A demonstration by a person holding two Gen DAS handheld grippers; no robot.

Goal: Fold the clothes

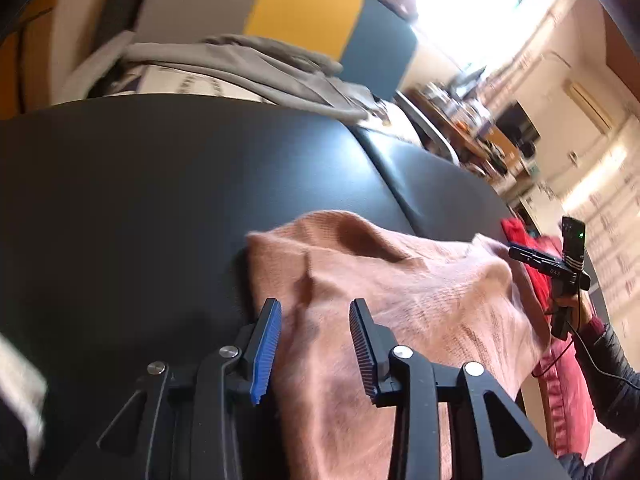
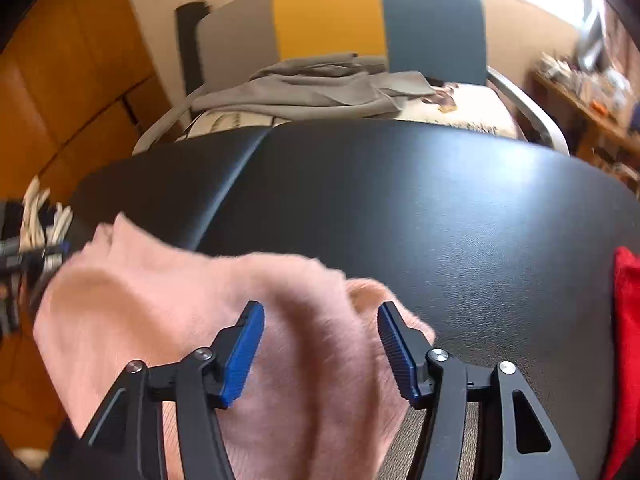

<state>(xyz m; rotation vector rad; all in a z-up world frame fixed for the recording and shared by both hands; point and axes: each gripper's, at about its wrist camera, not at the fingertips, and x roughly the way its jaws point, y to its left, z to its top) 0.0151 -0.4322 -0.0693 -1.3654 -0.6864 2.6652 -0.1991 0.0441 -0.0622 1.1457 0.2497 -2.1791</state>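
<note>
Both your claws, left [image 1: 314, 346] and right [image 2: 320, 350], gape empty over the pink sweater [image 1: 400, 300], which runs toward three o'clock from your left

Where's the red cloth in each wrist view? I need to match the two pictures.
Left wrist view: the red cloth sits at the far right edge, beyond the pink sweater, partly behind the right gripper.
Right wrist view: the red cloth is a strip along the right edge on the black table.
Shared landmark: the grey, yellow and blue chair back.
</note>
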